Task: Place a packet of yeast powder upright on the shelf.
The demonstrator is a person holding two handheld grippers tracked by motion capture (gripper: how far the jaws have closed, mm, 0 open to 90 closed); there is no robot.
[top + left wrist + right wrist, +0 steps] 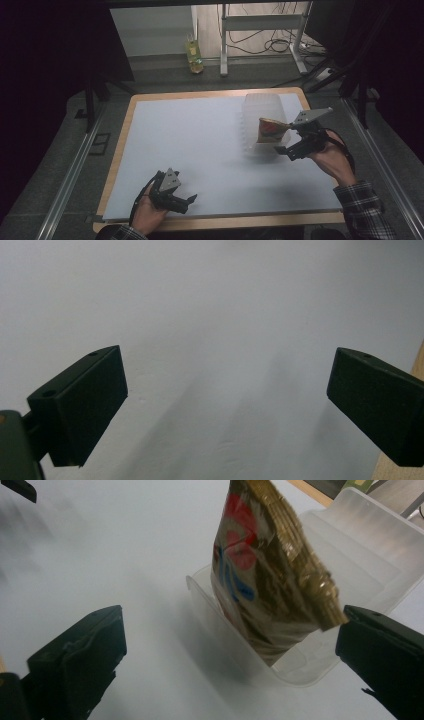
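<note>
Left gripper [186, 200]: held low at the near edge of the table, resting on or just above the sheet. In the left gripper view its two black jaws are seen wide apart with nothing between them.

Work surface: a pale grey-blue matte sheet [190, 145] is laid over a light wooden tabletop [129, 120]; the sheet appears smooth and bare at the near left.

Right gripper [284, 144]: held on the right side, just beside the near end of the container. In the right gripper view [230, 655] its jaws are spread; the pouch's corner lies just beside the right-hand jaw, and no clamping is seen. Contact at that corner cannot be told.

Pouch: a gold foil snack pouch with red and blue print [265, 575], flat, crinkled, with a ribbed sealed edge, is seen tilted, its lower end inside the container.

Container: a clear, rectangular translucent plastic box [265, 115], thin-walled with rounded corners, stands on the far right of the sheet.

Step in hand (judged): the pouch is being placed into, or left in, the box.

Advice: the jaws should be drawn back clear of the thin wall, so the light box is not dragged. The foil is judged slippery and easily tipped.

Beyond the table: a yellowish bottle [194, 56] stands on the floor.
</note>
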